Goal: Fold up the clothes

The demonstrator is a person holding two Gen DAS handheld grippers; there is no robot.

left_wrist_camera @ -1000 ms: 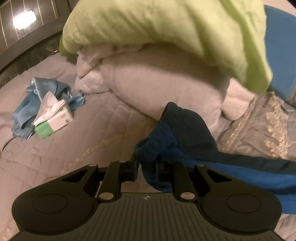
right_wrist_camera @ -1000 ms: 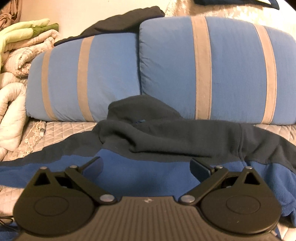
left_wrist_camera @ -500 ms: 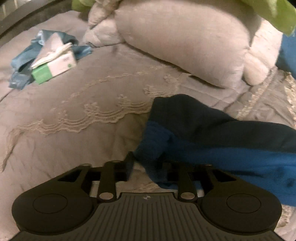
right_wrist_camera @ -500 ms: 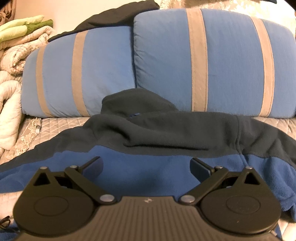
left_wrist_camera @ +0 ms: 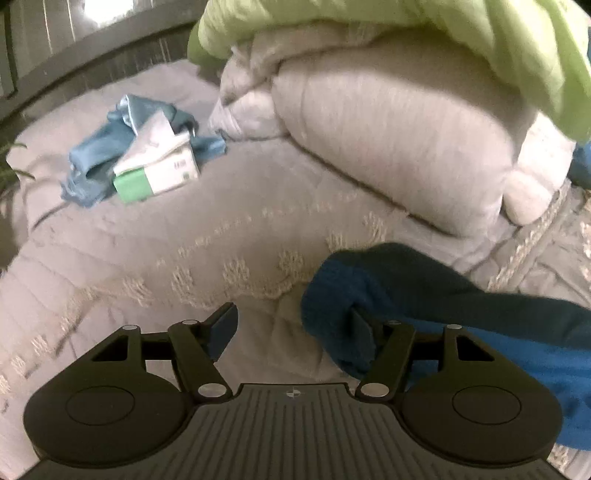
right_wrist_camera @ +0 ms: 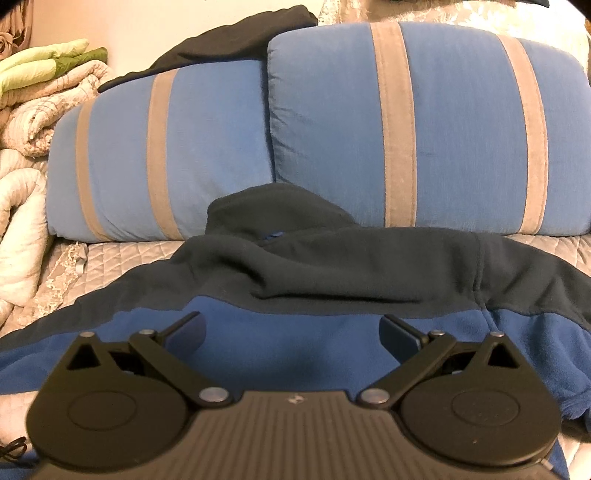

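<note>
In the left wrist view, the left hand-held gripper (left_wrist_camera: 291, 325) is opening, its fingers apart; the cuff of the blue and navy fleece sweater (left_wrist_camera: 424, 295) bunches against the right-side finger, no longer pinched, on the quilted grey bedspread (left_wrist_camera: 147, 258). Farther back lie a green and white tissue pack (left_wrist_camera: 159, 177) on a light blue cloth (left_wrist_camera: 92, 162), and a rolled white duvet (left_wrist_camera: 388, 147) under a lime-green blanket (left_wrist_camera: 480, 29). In the right wrist view, the right hand-held gripper (right_wrist_camera: 291, 332) is spread wide and released over the sweater (right_wrist_camera: 332, 266), which is laid flat across the bed before two blue pillows with tan stripes (right_wrist_camera: 424, 122).
</note>
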